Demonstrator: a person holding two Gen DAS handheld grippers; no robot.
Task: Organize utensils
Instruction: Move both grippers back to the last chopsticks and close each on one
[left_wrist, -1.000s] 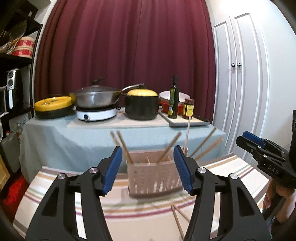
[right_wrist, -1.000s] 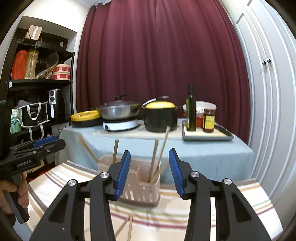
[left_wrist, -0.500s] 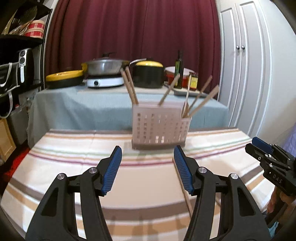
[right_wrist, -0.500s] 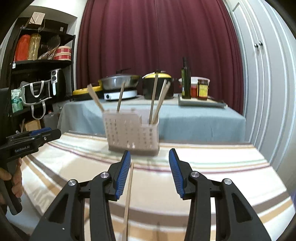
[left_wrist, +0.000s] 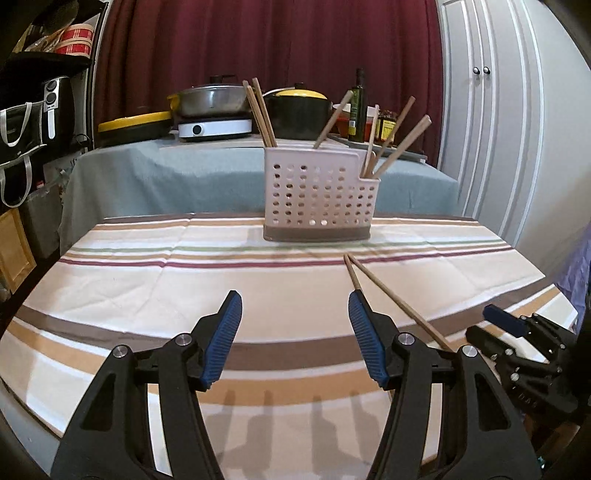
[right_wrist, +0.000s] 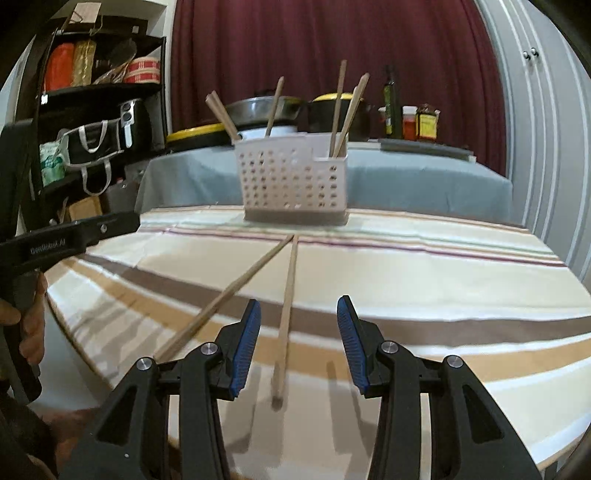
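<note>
Left wrist view: the left gripper (left_wrist: 293, 341) hovers with jaws apart and empty over the striped tablecloth (left_wrist: 155, 280) — two loose chopsticks (left_wrist: 391, 295) lie just right of it, the perforated holder (left_wrist: 319, 199) (several chopsticks upright inside) stands beyond. Right wrist view: the right gripper (right_wrist: 298, 341) gapes empty over one chopstick (right_wrist: 287, 306).

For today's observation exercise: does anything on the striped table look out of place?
Yes. Two chopsticks lie loose on the striped tablecloth in front of the perforated caddy, forming a V, while the others stand inside it. Both grippers, left and right, are open and empty.
</note>
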